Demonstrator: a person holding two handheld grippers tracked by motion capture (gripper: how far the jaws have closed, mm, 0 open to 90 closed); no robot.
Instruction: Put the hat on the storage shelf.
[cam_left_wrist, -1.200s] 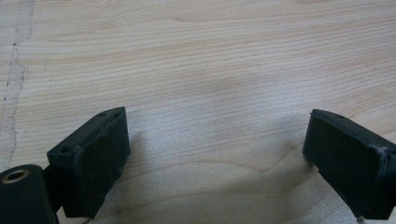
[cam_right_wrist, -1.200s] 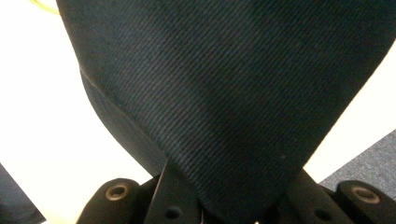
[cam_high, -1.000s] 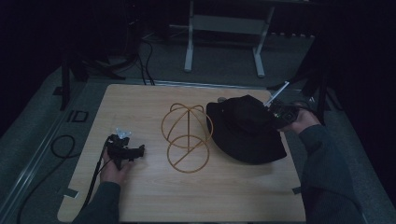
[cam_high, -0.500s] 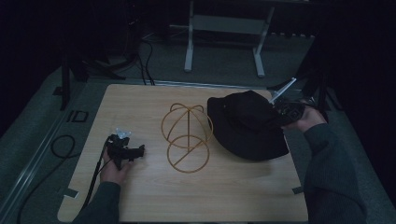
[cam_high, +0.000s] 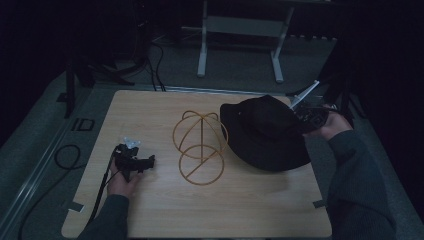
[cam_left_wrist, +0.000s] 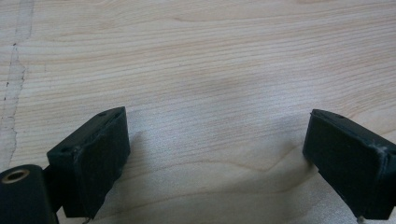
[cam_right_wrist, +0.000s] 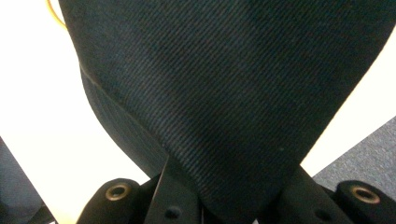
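A pale wooden counter (cam_high: 250, 210) carries 2 things. A black bucket hat (cam_high: 267, 132) sits toward the right edge, its far side lifted off the wood and its near brim drooping onto the counter. Just to its left, near the middle of the counter, stands a gold wire hat stand (cam_high: 200, 147): a round ring lying flat on the wood with a dome of bent wire hoops rising from it. The hat's left brim comes close to the stand's hoops; whether they touch cannot be told.

The right gripper (cam_high: 307, 117) is at the far right edge of the counter, held in the person's right hand (cam_high: 334, 126), with its grey plate sticking up and away. In the right gripper view the dark ribbed cloth of the hat (cam_right_wrist: 224, 93) runs down between the 2 jaws, which are closed tight on the brim, and a sliver of yellow wire (cam_right_wrist: 55, 14) shows at the top left corner.

The left gripper (cam_high: 145, 162) lies low over the counter near the left edge, toward the near side, held in the left hand (cam_high: 122, 180), its cable trailing back toward the person. In the left gripper view its 2 jaws stand wide apart with nothing between them but bare wood grain (cam_left_wrist: 210, 70).
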